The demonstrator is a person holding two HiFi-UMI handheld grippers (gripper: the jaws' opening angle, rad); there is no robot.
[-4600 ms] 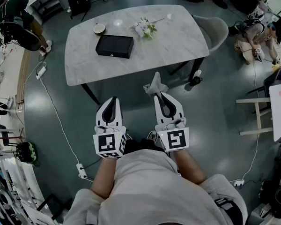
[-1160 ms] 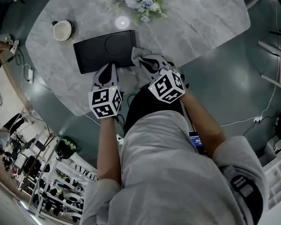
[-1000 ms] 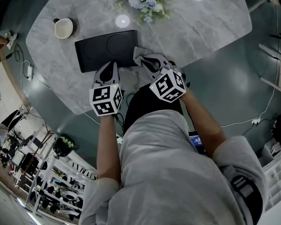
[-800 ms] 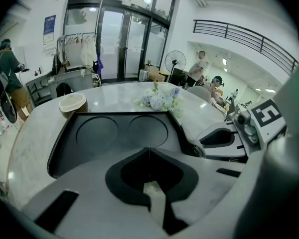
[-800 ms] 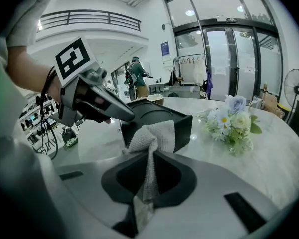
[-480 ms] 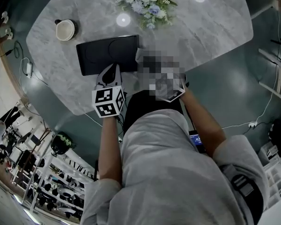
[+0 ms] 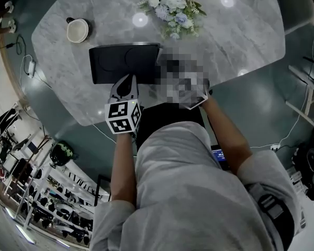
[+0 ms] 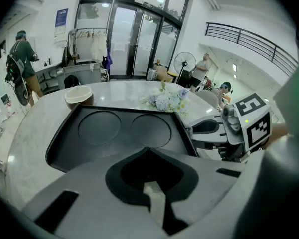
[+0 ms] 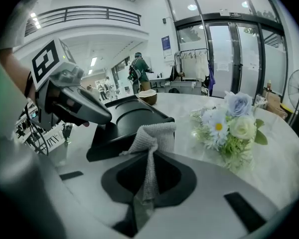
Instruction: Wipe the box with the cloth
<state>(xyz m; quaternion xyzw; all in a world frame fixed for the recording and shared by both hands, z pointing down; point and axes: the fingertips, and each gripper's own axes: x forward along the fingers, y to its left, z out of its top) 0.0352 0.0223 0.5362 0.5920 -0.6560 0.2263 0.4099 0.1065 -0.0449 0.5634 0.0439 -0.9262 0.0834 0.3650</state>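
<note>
The box (image 7: 123, 63) lies on the bench (image 7: 240, 35). The left tongs (image 7: 126, 81), closed and empty, sit at its near edge. The right tongs (image 9: 150, 153) pinch the cloth (image 9: 154, 131) by its right corner. Better to lay the cloth flat, then sweep across the lid.

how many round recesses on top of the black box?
2, side by side in the top of the black box: the left recess and the right recess. The left gripper covers the box's near edge, so more may be hidden there.
</note>
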